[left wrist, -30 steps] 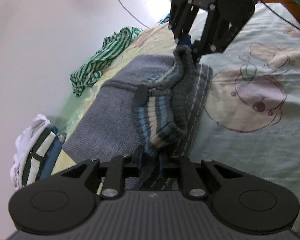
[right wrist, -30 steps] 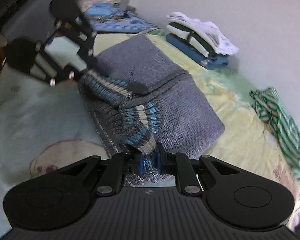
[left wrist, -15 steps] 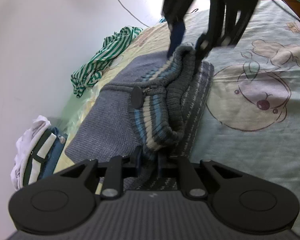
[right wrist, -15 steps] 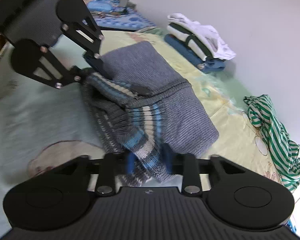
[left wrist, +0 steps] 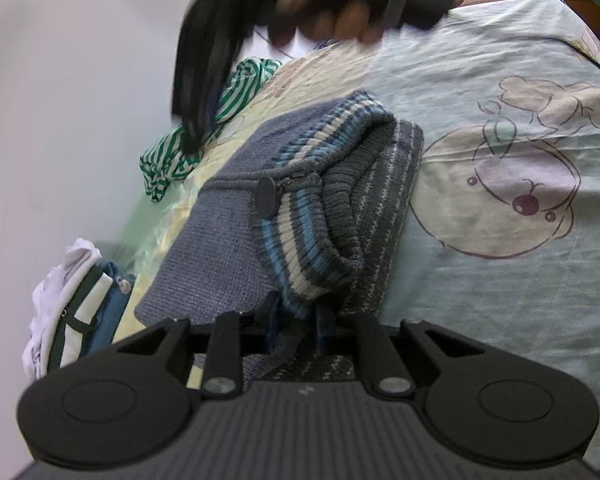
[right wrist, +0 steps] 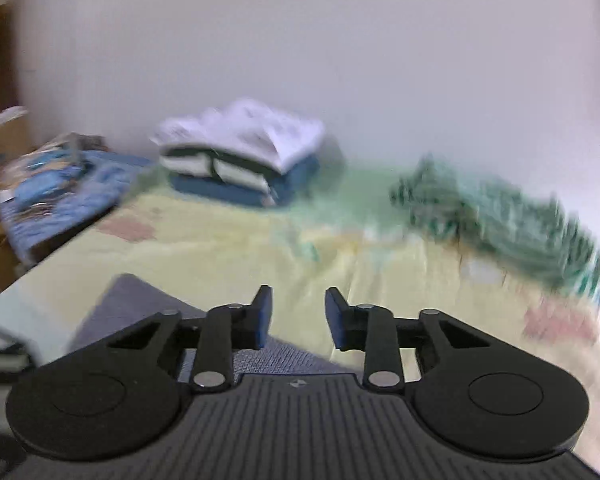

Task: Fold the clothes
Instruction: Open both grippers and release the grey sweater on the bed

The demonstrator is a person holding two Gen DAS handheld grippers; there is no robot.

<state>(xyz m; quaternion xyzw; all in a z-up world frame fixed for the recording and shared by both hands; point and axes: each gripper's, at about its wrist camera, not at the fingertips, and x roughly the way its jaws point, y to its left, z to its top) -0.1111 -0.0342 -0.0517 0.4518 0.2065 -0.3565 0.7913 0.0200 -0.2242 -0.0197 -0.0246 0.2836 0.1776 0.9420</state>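
Grey knit sweater [left wrist: 228, 248] lies folded on the bed [left wrist: 500, 280], its striped collar [left wrist: 300, 236] bunched on top. Left gripper [left wrist: 294, 320] jaws are clamped on the collar's near end. Right gripper [right wrist: 296, 316] jaws are apart and empty, lifted clear, view blurred.

Risks:
- Pulling with one grip only could drag the fold open or skew it.
- Loose knit may snag in the jaws on release.
- Green striped garment [left wrist: 204, 128] and folded stack [right wrist: 240, 160] sit near; a wide swing could clip them.
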